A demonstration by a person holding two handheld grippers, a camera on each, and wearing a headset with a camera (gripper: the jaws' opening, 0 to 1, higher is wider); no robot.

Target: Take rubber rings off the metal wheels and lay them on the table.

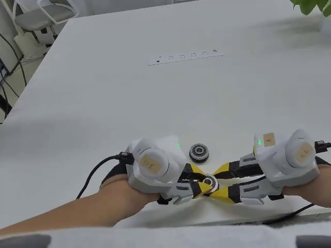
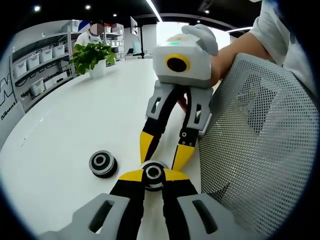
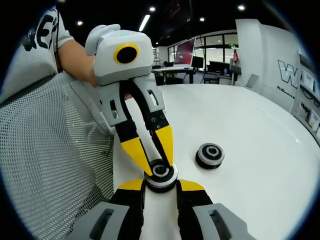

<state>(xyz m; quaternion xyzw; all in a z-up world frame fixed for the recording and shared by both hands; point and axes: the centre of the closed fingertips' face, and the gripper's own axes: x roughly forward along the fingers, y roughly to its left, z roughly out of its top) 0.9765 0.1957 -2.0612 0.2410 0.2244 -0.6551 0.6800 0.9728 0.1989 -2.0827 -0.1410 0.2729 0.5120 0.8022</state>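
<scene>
Metal wheel (image 1: pixel 209 182) lies at the near edge of the white tabletop (image 1: pixel 155 103), a little right of centre, with both tools meeting nose to nose on it. The left tongs (image 1: pixel 200 181) reach in from the left and are clamped on the wheel; in the left gripper view their yellow tips press against its two sides. The right tongs (image 1: pixel 218 182) reach in from the right and grip the same wheel, their yellow tips flanking and touching it in the right gripper view. A second wheel (image 1: pixel 199 152) lies flat on the tabletop just beyond the held one, apart from both tools, with a black rubber ring (image 3: pixel 210 165) around its rim. Whether the held wheel carries such a ring I cannot tell. A black cable (image 1: pixel 95 173) trails from the left tool towards the near left. Far off on the tabletop lies a pale strip (image 1: pixel 186 56) with small marks, and a green plant (image 1: pixel 310 5) stands at the far right corner. A mesh chair back (image 2: pixel 260 130) stands on the near side, close to the tools
</scene>
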